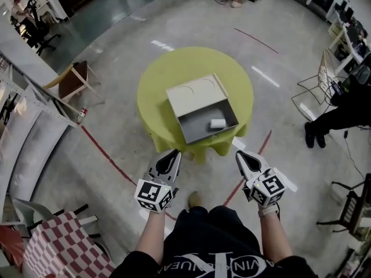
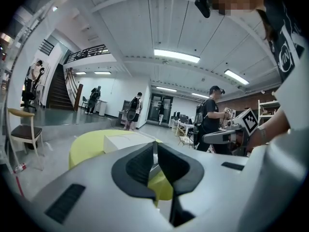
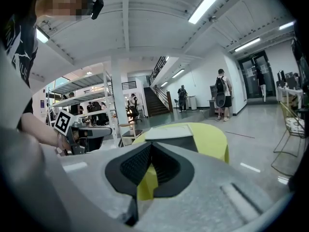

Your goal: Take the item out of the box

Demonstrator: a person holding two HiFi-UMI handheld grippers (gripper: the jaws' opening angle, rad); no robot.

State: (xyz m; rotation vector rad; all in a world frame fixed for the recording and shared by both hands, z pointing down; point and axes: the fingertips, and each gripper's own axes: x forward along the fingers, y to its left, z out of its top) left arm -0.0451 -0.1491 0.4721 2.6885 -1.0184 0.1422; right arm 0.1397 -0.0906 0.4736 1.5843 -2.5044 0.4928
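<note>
A grey box [image 1: 184,119] lies open on a round table with a yellow-green cloth [image 1: 156,83], its pale lid [image 1: 194,94] folded back at the far side. A small white item [image 1: 218,123] rests inside the box near its right wall. My left gripper [image 1: 174,156] hovers short of the table's near edge, jaws shut and empty. My right gripper [image 1: 239,157] hangs level with it on the right, also shut and empty. The box [image 2: 126,141] shows beyond the left gripper's [image 2: 155,146] tips, and the box [image 3: 170,135] shows beyond the right gripper's [image 3: 150,147] tips.
A wooden chair [image 1: 74,80] stands on the floor to the table's left. A checkered cloth [image 1: 61,245] lies at the lower left. A person in black [image 1: 342,113] stands at the right near a wire rack [image 1: 313,91]. Red lines cross the floor.
</note>
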